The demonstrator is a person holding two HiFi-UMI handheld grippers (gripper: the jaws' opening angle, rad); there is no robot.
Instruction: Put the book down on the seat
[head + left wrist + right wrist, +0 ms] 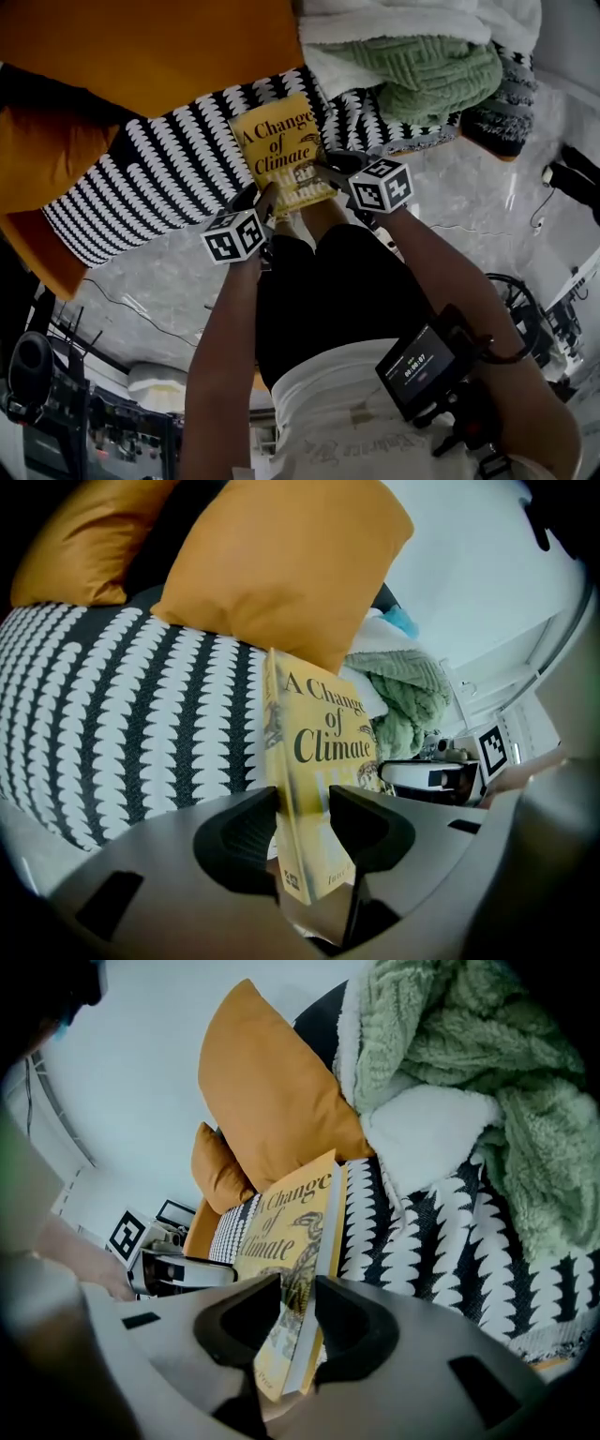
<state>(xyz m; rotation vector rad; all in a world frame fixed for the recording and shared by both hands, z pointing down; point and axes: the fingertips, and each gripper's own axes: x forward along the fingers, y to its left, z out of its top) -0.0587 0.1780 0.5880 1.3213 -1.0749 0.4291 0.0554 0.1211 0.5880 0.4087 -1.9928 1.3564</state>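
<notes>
left tool (302,827) and right tool (298,1312) each clamp the near edge of the yellow book (279,145), poised over the front of the patterned seat (141,178); placing is in hand, and next it likely needs lowering flat, then release

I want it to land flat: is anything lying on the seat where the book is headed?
Nothing visible does. The book hangs over bare striped seat; the orange pillow sits farther back, the green blanket off to the right.
</notes>
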